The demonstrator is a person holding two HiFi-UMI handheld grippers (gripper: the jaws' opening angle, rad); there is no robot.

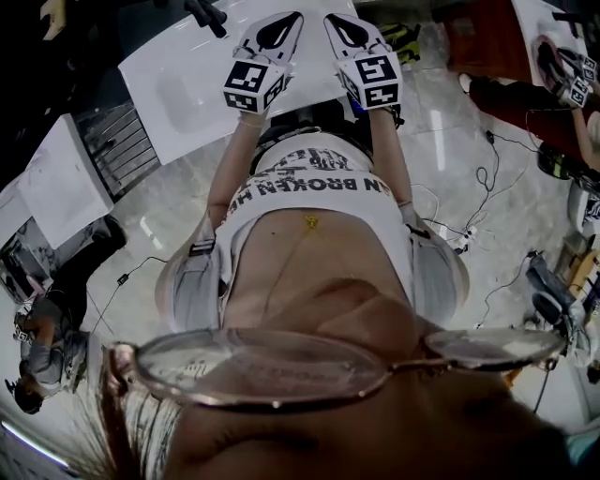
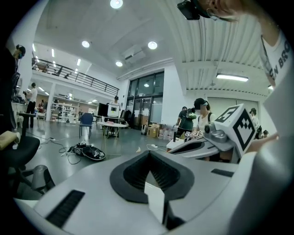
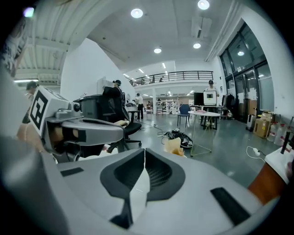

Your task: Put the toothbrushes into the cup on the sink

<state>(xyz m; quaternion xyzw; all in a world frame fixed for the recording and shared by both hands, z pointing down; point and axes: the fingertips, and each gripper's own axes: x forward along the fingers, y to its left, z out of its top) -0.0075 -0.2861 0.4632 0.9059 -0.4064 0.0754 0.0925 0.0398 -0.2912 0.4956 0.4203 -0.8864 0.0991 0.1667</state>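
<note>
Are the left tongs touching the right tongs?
Apart. Head view shows a plain gap between the white plastic left tongs and white plastic right tongs.

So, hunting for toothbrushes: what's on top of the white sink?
Only a dark thing, perhaps the tap, shows at the far edge of the white sink; no toothbrush or cup. The left gripper, shut and empty, covers its right part.

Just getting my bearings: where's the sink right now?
In the head view the white sink sits at the upper left, its right edge running under the left gripper that the person holds out in front.
</note>
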